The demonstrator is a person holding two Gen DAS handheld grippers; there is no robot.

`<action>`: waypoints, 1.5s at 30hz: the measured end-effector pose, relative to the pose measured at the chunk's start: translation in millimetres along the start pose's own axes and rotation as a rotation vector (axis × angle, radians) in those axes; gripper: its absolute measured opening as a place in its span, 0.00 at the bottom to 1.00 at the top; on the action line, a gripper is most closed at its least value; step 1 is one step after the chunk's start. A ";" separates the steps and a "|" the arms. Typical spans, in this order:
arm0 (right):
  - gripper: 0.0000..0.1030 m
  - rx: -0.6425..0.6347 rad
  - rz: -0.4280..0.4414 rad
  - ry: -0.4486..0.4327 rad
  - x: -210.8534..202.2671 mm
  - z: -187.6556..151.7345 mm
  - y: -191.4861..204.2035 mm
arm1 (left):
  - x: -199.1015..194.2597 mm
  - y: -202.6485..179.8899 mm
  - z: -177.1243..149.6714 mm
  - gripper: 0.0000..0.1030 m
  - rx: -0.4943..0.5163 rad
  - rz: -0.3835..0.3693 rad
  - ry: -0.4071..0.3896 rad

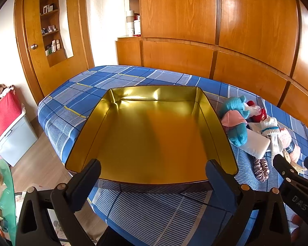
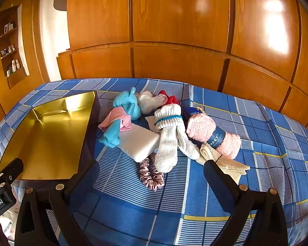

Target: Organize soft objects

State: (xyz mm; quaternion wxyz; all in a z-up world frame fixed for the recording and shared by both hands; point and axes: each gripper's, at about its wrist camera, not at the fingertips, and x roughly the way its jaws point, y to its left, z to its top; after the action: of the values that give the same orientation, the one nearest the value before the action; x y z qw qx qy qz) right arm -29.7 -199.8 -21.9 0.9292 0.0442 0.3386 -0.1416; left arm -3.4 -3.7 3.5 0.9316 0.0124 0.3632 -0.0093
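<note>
An empty gold tin box [image 1: 152,135] lies open on the blue plaid bed; it also shows in the right wrist view [image 2: 49,131]. My left gripper [image 1: 153,173] is open at its near rim. A pile of soft things lies right of the box: white socks [image 2: 168,135], a pink fluffy roll [image 2: 213,135], a blue knit piece [image 2: 125,104], a white pad [image 2: 139,143], a pink scrunchie [image 2: 152,176] and a cream cloth [image 2: 225,162]. My right gripper [image 2: 147,176] is open, just in front of the pile over the scrunchie.
The bed [image 2: 267,143] runs along a wooden wardrobe wall [image 2: 174,30]. A wooden door [image 1: 51,41] stands at the left, and a grey bin [image 1: 16,139] with red cloth stands on the floor by the bed's left edge.
</note>
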 end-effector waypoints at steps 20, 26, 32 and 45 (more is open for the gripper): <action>1.00 0.007 0.000 -0.006 0.4 1.1 -6.3 | 1.7 -5.5 -2.1 0.99 0.017 -0.018 0.005; 1.00 0.009 -0.003 -0.022 -1.1 6.0 -15.7 | 0.4 -10.9 -2.6 0.99 0.036 -0.024 0.001; 1.00 0.017 -0.014 -0.029 -1.8 11.8 -29.9 | -0.9 -18.6 -3.4 0.99 0.066 -0.038 -0.004; 1.00 0.040 -0.030 -0.041 2.5 38.3 -86.5 | -0.6 -45.1 -2.3 1.00 0.175 -0.140 -0.004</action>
State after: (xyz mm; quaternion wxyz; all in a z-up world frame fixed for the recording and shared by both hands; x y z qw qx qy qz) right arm -29.5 -289.9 7.1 0.9327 0.0547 0.3170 -0.1629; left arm -6.6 -48.6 1.4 0.9247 0.0685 0.3590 -0.1060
